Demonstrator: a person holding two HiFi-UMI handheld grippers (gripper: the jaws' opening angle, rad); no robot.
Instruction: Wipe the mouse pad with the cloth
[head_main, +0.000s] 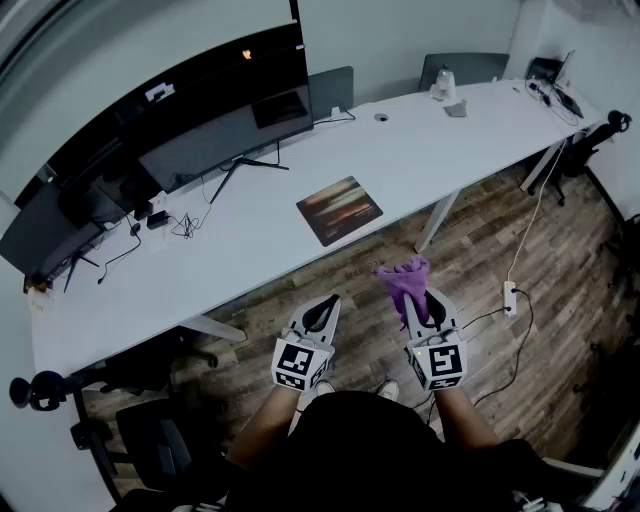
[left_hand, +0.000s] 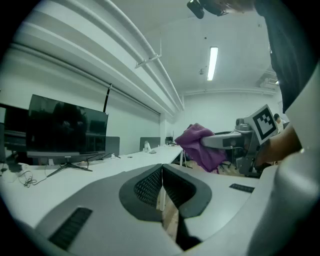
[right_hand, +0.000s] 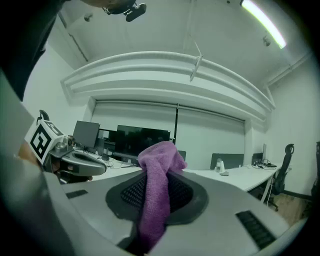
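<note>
Approach step, no wiping yet: my right claw (head_main: 417, 303) is clamped on the bunched purple fabric cloth (head_main: 404, 279), up in the air and well short of the dark rectangular mouse pad (head_main: 339, 210) on the long white worktop (head_main: 420, 150). Left claw (head_main: 324, 307) is pressed together, empty. Next I'd say: reach forward and lower the cloth flat onto the pad.
</note>
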